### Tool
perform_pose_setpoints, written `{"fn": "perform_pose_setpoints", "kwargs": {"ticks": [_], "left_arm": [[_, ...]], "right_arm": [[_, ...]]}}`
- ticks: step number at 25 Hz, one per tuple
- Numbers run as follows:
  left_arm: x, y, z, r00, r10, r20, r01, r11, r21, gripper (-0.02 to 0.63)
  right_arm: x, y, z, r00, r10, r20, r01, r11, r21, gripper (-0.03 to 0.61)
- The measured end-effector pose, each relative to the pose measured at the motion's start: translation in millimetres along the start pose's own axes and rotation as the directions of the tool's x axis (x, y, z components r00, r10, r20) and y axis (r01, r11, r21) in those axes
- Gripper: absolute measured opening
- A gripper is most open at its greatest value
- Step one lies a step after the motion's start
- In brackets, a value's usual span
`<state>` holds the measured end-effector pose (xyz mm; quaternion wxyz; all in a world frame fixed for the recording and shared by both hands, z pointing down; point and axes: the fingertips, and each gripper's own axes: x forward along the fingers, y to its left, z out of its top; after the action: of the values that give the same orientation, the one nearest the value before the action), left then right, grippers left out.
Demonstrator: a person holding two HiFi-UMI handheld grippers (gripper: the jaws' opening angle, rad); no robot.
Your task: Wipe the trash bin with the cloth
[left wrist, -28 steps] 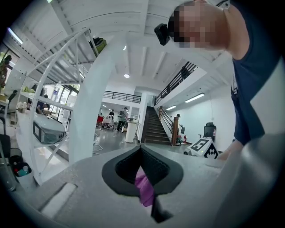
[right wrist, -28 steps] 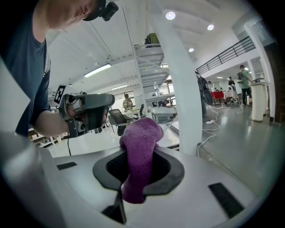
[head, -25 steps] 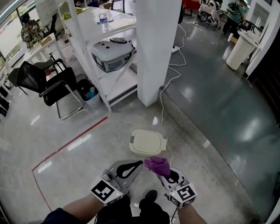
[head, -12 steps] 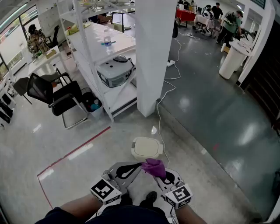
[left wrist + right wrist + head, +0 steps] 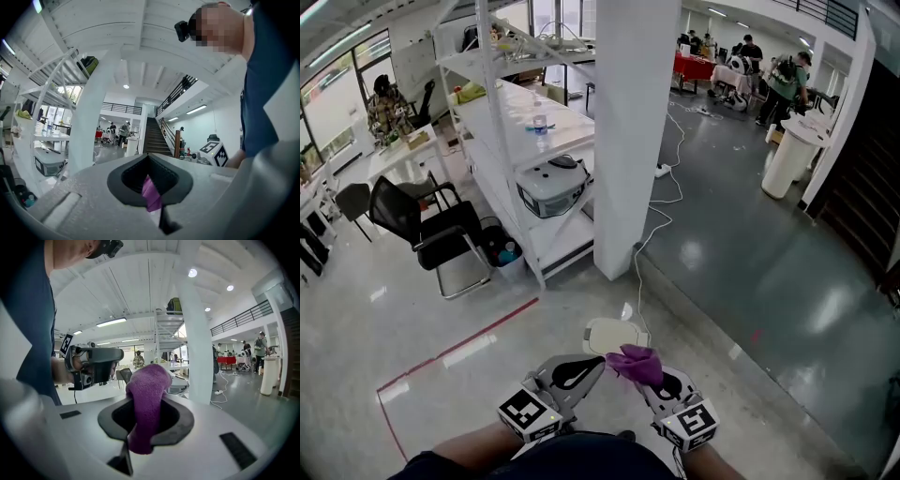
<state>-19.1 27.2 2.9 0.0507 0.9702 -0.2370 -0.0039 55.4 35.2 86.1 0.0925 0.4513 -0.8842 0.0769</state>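
- Right gripper [image 5: 649,373]: jaws clamped on the purple cloth [image 5: 146,404], which bunches past the tips, likely as a wiping pad.
- Left gripper [image 5: 596,362]: jaws closed, pinching a thin strip of the cloth, probably to steady it.
- Trash bin [image 5: 614,336]: white, below and just ahead of both grippers, not yet touched.
- Writing: none legible; only the grippers' square markers show.

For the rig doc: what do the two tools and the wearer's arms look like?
The left tool and right tool are grey wedge shells with black-lined openings. Each carries a white cube with black markers. The person wears a dark blue top.
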Motion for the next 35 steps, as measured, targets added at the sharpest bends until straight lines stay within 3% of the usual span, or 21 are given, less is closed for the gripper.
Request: {"fn": "perform_pose_setpoints", "kwargs": {"ticks": [11, 35], "left_arm": [[-5, -14, 3, 1.000, -0.024, 0.002, 0.023, 0.999, 0.042, 0.003], [-4, -29, 3, 1.000, -0.025, 0.007, 0.025, 0.999, 0.042, 0.003]], "right_arm": [[-10, 10, 13, 1.000, 0.004, 0.019, -0.003, 0.999, -0.040, 0.080], [-23, 11, 16, 1.000, 0.006, 0.029, -0.005, 0.999, -0.050, 0.080]]}}
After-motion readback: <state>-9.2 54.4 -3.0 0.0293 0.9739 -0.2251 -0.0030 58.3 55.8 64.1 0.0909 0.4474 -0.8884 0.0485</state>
